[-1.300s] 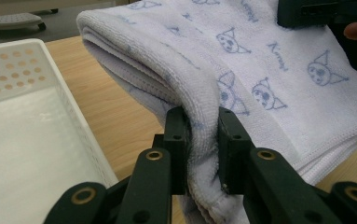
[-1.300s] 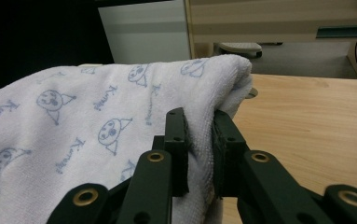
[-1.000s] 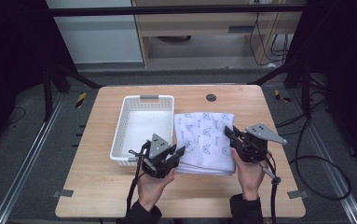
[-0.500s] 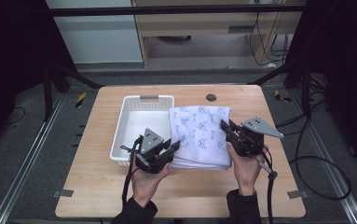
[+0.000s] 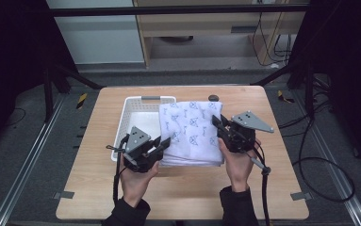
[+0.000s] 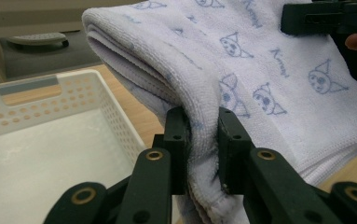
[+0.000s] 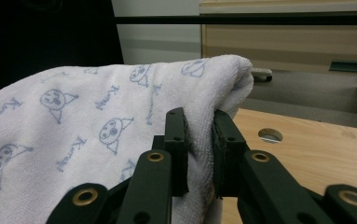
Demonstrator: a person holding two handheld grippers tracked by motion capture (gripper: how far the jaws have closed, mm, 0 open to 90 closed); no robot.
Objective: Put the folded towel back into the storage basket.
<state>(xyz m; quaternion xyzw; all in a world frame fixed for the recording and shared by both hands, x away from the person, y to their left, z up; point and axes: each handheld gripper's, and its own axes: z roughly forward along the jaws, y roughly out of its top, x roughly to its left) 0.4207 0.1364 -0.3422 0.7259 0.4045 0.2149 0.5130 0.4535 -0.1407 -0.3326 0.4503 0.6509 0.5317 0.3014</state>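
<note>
Since the earlier frame, the folded towel [image 5: 191, 132] has been raised off the worktop [image 5: 183, 197] toward the basket [image 5: 143, 101], pinched at opposite edges by left claw [image 5: 163, 142] and right claw [image 5: 217, 123], keeping it flat.

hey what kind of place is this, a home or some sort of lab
Most likely a lab recording station: a bare wooden table framed by metal rails, cables on the floor, and tape markers at the table's edge.

Basket [image 5: 135, 115] partly hidden under towel [image 5: 192, 132]
</note>
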